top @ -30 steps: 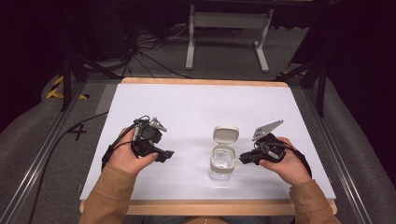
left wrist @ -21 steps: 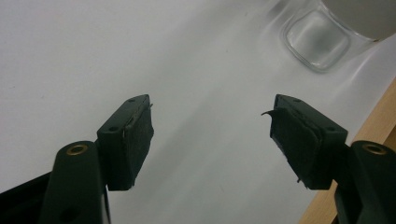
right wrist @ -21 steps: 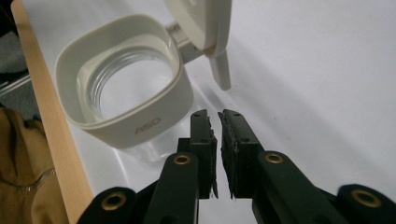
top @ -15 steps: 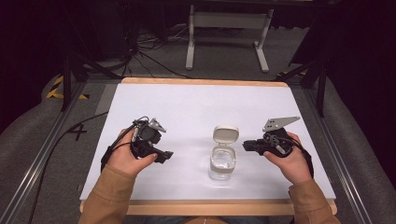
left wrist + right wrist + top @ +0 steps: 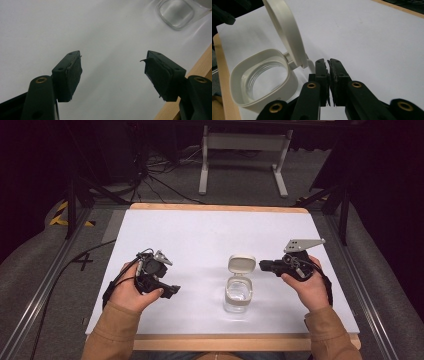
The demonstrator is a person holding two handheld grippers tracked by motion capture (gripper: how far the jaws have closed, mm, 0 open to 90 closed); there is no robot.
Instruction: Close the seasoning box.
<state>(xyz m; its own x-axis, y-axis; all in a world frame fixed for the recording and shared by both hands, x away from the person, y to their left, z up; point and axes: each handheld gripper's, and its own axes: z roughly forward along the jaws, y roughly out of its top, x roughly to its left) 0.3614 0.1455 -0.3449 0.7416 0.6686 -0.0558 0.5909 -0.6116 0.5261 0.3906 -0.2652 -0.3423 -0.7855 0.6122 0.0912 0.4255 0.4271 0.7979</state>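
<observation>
Now the clear jar (image 5: 238, 296) stands at lower centre of the high view on the white tabletop (image 5: 210, 235), its white hinged lid (image 5: 241, 264) flipped open and standing up behind the mouth. Just right of the lid, the right tool (image 5: 263, 265) points left at it; its jaws have just been closing and now stand nearly together, with nothing between them. At lower left, the left tool (image 5: 172, 291) rests apart from the jar, jaws wide open and empty.
</observation>
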